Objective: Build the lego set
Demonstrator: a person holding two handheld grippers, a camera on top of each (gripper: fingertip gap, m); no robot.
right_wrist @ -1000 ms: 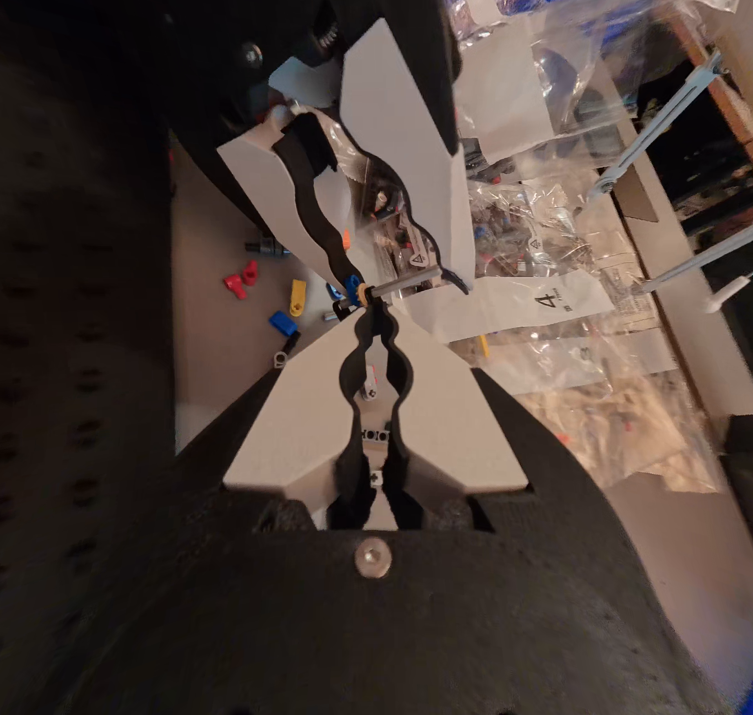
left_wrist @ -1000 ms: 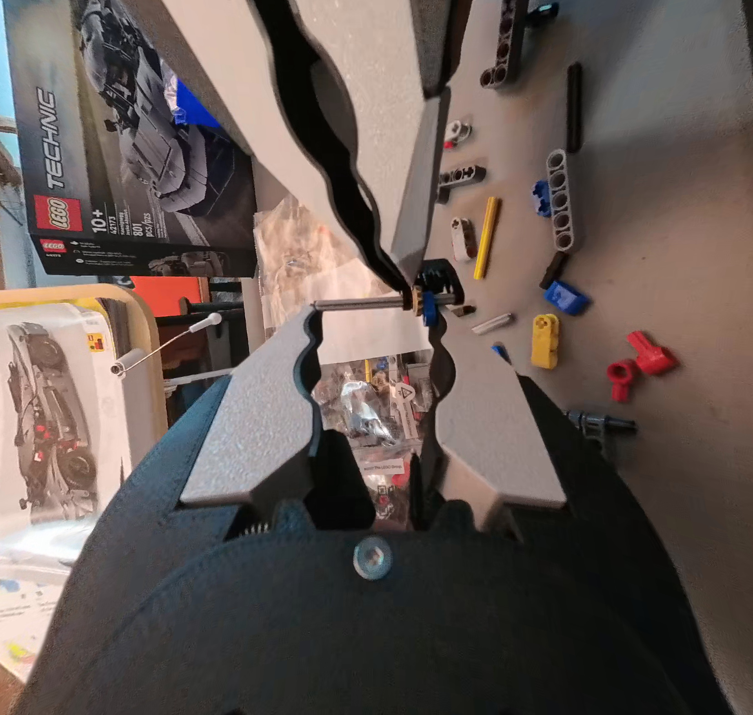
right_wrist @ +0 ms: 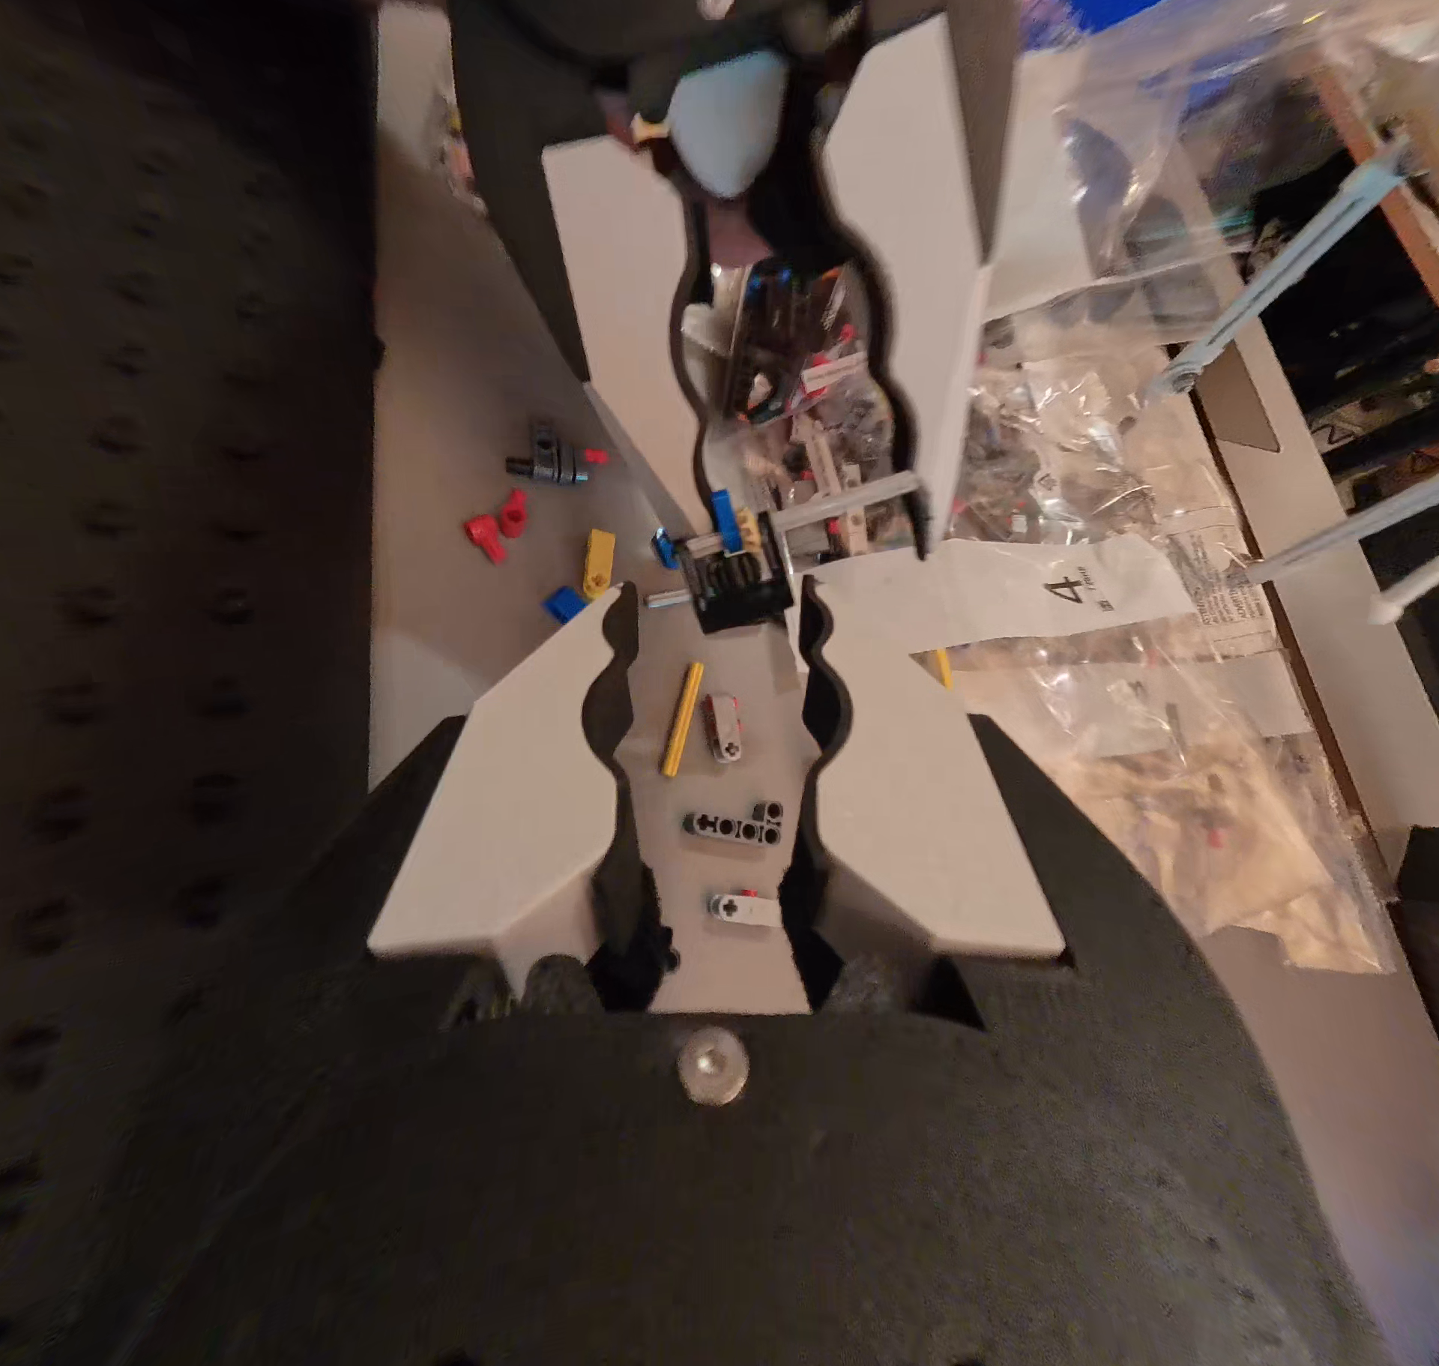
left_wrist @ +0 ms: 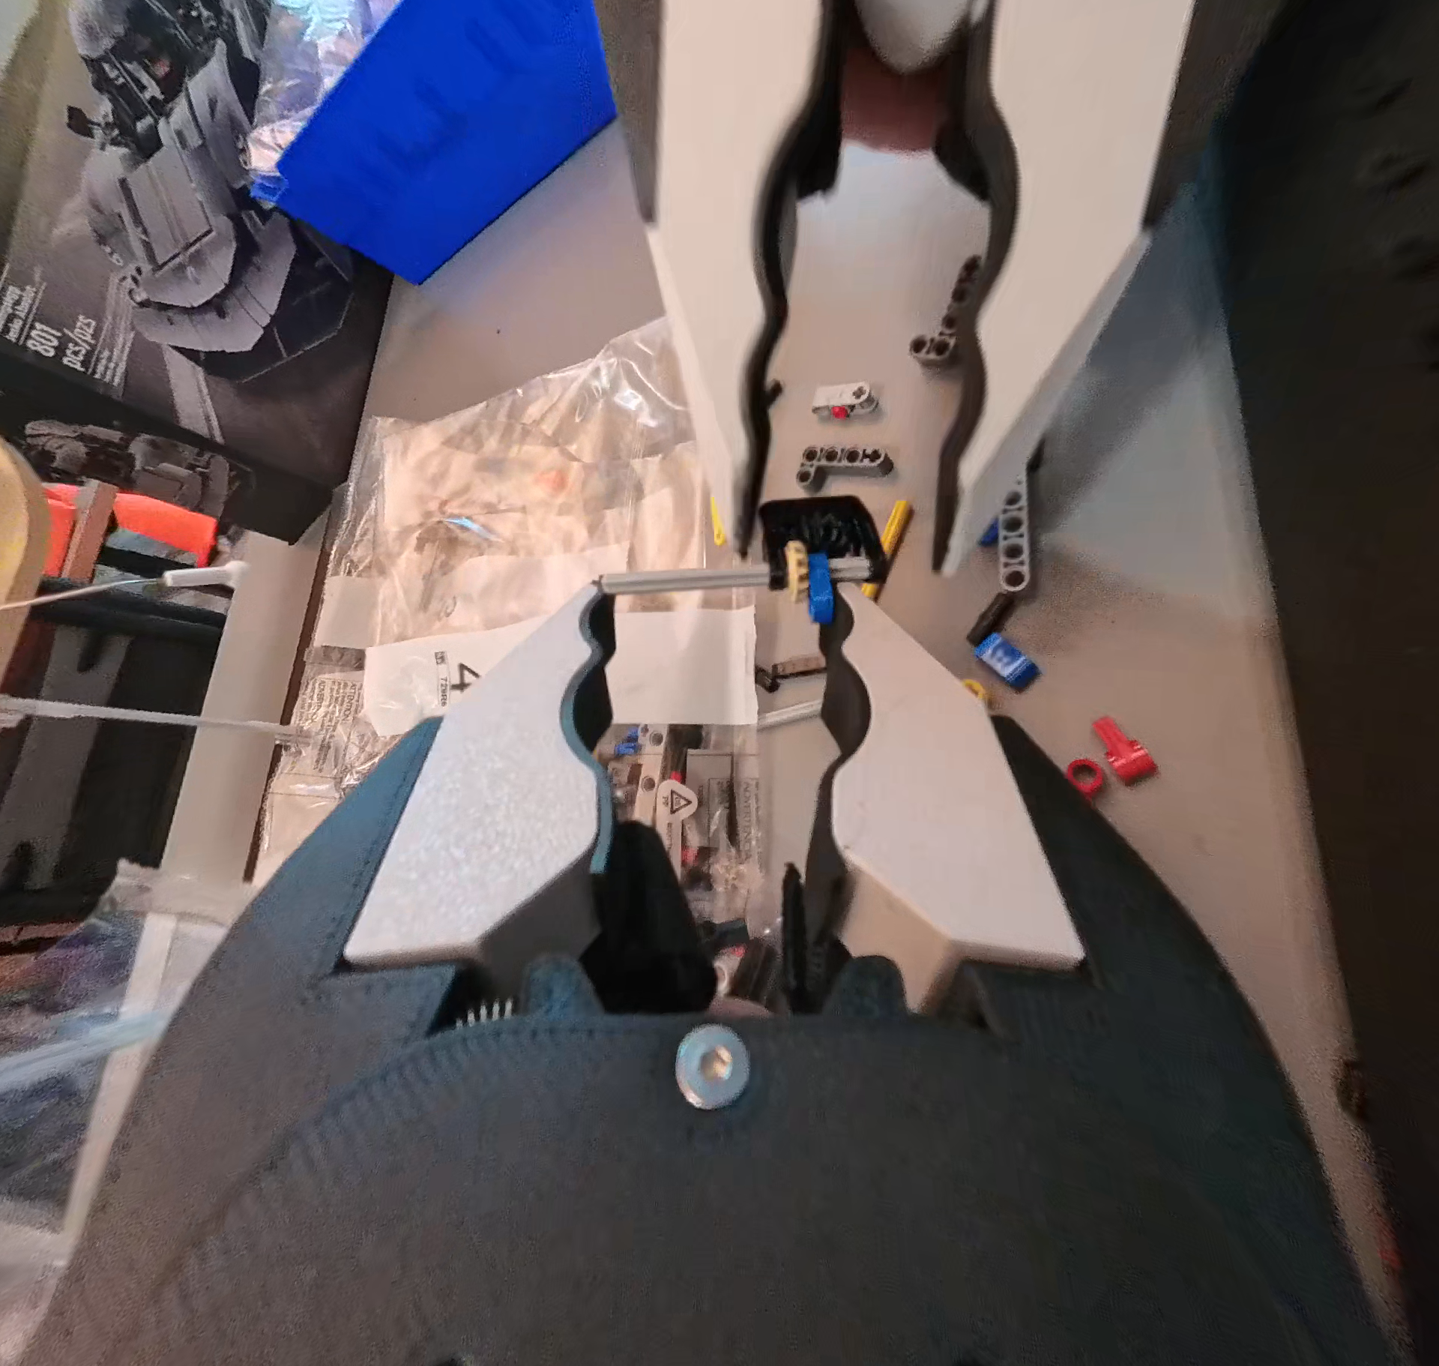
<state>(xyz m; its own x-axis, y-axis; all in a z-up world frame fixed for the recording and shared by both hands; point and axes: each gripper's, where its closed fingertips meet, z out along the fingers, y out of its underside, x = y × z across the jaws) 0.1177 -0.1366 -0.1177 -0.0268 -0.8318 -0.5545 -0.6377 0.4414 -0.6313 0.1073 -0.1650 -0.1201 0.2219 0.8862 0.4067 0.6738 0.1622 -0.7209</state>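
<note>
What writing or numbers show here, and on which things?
Wording left unquoted; it stands on:
Dark cardboard set box: white print along its edge.
Clear plastic parts bag: white label, dark print.
Nearer clear bag: triangle symbol, fine print too small.

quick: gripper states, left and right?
Left hand-held gripper: closed on the gray axle assembly, gripped end to end.
Right hand-held gripper: open, straddling its black frame.

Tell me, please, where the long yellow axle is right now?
The yellow axle lies on the table, seen in the right wrist view between the open right gripper's fingers, just left of a small grey connector.
</note>
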